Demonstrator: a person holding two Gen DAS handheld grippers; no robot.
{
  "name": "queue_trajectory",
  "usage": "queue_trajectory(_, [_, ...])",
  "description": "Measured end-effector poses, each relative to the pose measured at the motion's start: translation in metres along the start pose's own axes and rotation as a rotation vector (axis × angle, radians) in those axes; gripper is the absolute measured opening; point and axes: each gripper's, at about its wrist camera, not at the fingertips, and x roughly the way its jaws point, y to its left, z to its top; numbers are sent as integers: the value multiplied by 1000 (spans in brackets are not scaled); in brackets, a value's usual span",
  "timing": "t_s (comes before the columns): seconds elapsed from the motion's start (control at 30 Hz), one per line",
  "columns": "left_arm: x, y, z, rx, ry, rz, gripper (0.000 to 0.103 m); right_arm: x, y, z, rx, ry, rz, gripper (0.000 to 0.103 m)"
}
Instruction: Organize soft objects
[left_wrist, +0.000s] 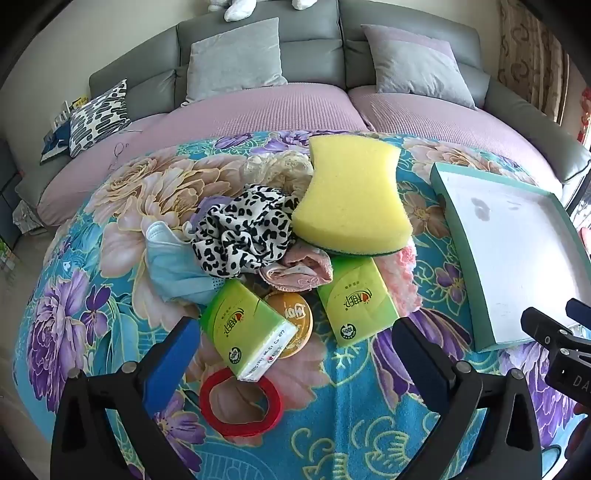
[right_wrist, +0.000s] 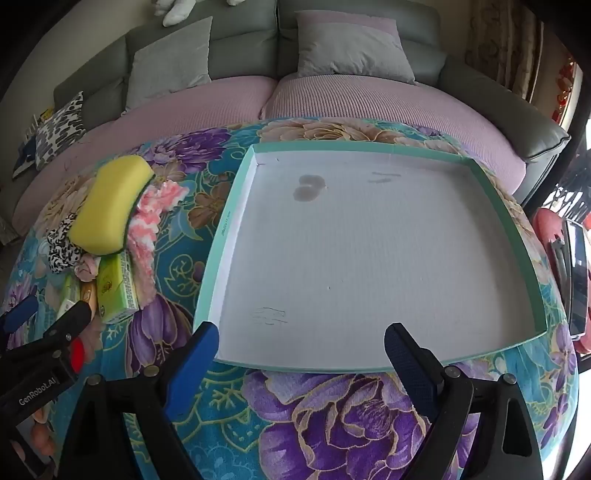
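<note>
On a floral blanket (left_wrist: 92, 295) lies a pile of soft things: a yellow sponge (left_wrist: 351, 195), a leopard-print cloth (left_wrist: 243, 232), a blue face mask (left_wrist: 173, 262), a pink cloth (left_wrist: 295, 269), a fluffy pink cloth (left_wrist: 402, 280) and a cream lace cloth (left_wrist: 280, 170). Two green tissue packs (left_wrist: 247, 332) (left_wrist: 354, 302) lie at the near side of the pile. My left gripper (left_wrist: 295, 354) is open just short of them, its pads touching nothing. My right gripper (right_wrist: 301, 350) is open over the near rim of a white tray (right_wrist: 229, 229) with a teal edge, which holds nothing.
An orange round tin (left_wrist: 291, 317) sits between the tissue packs, and a red ring (left_wrist: 240, 402) lies close below the left gripper. Behind the blanket is a sofa with pink seat covers (left_wrist: 258, 110) and grey cushions (left_wrist: 236, 55). A phone (right_wrist: 576, 280) lies at the far right.
</note>
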Motion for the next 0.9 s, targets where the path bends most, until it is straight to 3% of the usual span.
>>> queue_trajectory(0.9, [2,9,3,-48,-18,-16,103,9,-1,0,-8,17,-14,93])
